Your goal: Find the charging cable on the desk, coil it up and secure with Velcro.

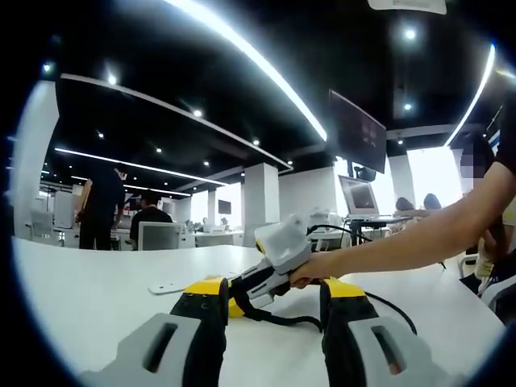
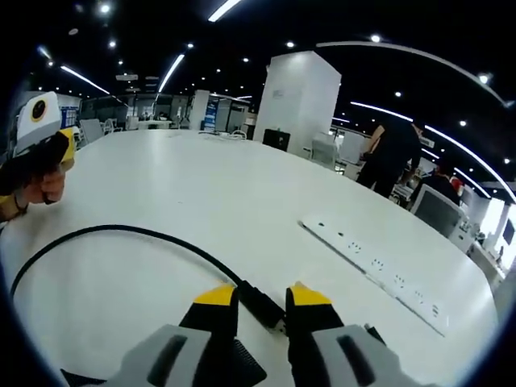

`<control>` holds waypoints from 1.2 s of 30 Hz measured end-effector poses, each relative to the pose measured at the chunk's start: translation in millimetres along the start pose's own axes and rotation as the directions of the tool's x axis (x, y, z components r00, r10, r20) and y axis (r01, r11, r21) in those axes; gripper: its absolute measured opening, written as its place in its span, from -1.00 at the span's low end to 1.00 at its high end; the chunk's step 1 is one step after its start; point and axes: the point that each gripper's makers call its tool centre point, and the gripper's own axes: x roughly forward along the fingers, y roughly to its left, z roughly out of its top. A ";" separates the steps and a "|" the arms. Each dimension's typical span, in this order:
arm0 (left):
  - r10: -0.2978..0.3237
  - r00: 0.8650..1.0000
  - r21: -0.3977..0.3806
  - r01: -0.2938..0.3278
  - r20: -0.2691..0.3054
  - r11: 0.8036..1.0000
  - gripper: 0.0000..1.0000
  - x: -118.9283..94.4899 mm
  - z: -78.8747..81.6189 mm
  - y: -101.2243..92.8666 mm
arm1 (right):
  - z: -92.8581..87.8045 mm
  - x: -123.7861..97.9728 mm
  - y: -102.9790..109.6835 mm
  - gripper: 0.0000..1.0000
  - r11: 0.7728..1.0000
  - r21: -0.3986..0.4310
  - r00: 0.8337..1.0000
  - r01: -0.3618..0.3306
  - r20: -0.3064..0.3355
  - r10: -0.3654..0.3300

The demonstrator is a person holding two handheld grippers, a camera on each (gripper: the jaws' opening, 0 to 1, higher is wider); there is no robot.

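Observation:
A black charging cable (image 2: 121, 234) lies on the white desk (image 2: 201, 185) in a wide loop. Its plug end (image 2: 262, 306) rests between the yellow tips of my right gripper (image 2: 262, 297), whose jaws stand apart on either side of it, open. In the left gripper view the right gripper (image 1: 242, 297) comes in from the right in a hand (image 1: 314, 270), tips down at the cable (image 1: 278, 320). My left gripper (image 1: 274, 290) is open just in front of that spot, with nothing between its jaws. The left gripper (image 2: 40, 153) also shows at the far left, hand-held.
A long white power strip (image 2: 371, 262) lies flat on the desk to the right of the cable, and is seen edge-on as a power strip (image 1: 173, 285). Beyond the desk are people (image 1: 101, 210), monitors (image 1: 359, 196) and white pillars (image 2: 302, 101).

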 end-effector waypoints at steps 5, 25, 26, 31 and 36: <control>-0.001 1.000 -0.001 0.001 0.001 1.000 -0.09 0.0 0.2 -0.3 | -1.9 -1.2 -1.6 -0.59 1.000 -0.016 1.000 -0.001 -0.014 0.001; 0.000 1.000 -0.001 0.000 -0.005 1.000 -0.09 0.8 -1.1 -1.7 | -5.4 -6.3 5.6 -0.66 0.999 -0.002 0.996 -0.036 -0.086 0.035; 0.000 1.000 -0.001 0.000 -0.006 1.000 -0.09 1.0 -1.2 -1.7 | -5.7 -6.8 5.9 -0.67 0.999 -0.002 0.995 -0.036 -0.089 0.035; -0.001 1.000 0.001 0.001 -0.008 1.000 -0.09 1.6 -1.7 -1.6 | -6.2 -8.3 7.2 -0.70 0.999 0.017 0.995 -0.037 -0.094 0.038; 0.001 1.000 0.000 -0.001 -0.006 1.000 -0.09 2.1 -1.6 -0.9 | -8.0 -10.9 6.8 -0.84 0.998 0.051 0.995 -0.041 -0.093 0.046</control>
